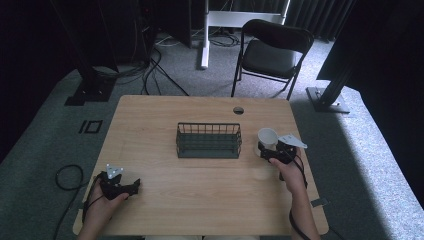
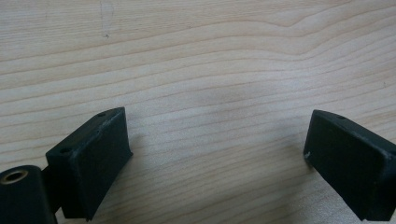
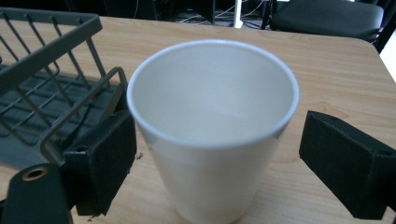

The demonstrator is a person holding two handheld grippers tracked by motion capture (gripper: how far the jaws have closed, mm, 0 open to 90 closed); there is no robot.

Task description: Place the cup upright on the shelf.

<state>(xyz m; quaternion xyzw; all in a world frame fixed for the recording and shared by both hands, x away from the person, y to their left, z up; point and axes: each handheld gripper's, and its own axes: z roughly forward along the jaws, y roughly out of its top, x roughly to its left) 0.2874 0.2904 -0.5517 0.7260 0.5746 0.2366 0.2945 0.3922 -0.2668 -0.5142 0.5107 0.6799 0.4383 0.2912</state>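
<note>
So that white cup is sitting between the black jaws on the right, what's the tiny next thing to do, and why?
Probably close the right gripper on the white paper cup. The cup stands upright on the table between the open jaws, and a gap shows on the right side, so nothing holds it yet. The wire basket sits just beside it, a likely place for the cup once gripped.

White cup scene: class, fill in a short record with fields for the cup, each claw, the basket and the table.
cup: white cup, upright, empty, standing on the table right of the basket
right claw: right claw open, jaws either side of the cup, not yet closed on it
left claw: left claw open, holding nothing, over bare wood
basket: dark wire basket, empty, mid-table
table: wooden table
</note>
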